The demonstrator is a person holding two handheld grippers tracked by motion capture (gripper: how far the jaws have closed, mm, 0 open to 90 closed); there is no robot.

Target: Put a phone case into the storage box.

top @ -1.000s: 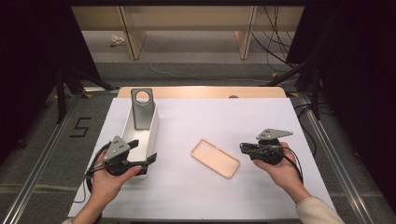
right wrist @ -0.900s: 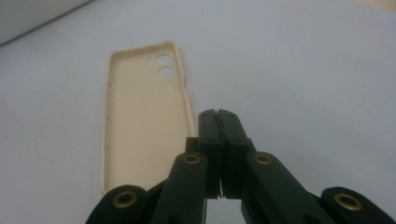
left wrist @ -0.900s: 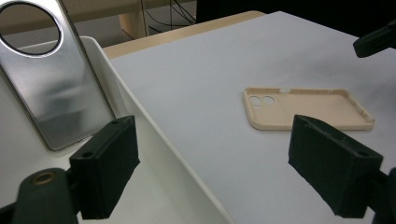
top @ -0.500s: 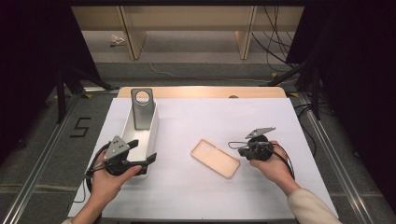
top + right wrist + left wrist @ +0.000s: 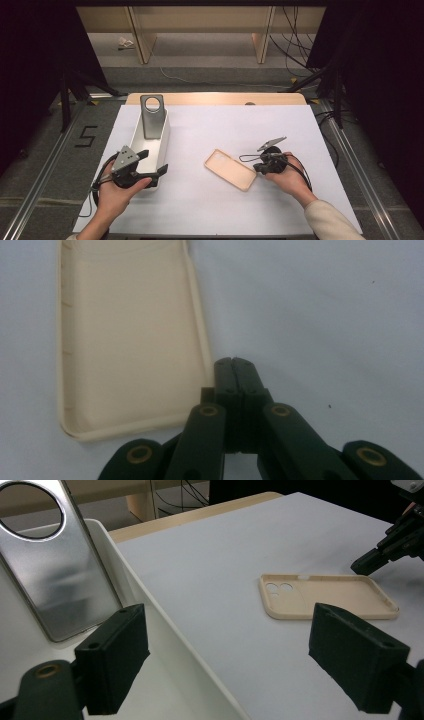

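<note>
Right gripper (image 5: 256, 165) nearer, overlapping case (image 5: 230, 169) corner

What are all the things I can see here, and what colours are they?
phone case: one, beige, lying open side up mid-table
tray: one, white, long, at the table's left
metal plate: one, silver with a round hole, leaning in the tray's far end
table: one, white top, wooden far edge
left gripper: one, black, jaws open astride the tray's near wall
right gripper: one, black, jaws shut, beside the case's corner

Closed right claw (image 5: 233, 362), just beside beige phone case (image 5: 131, 335), white table (image 5: 320, 315)
</note>
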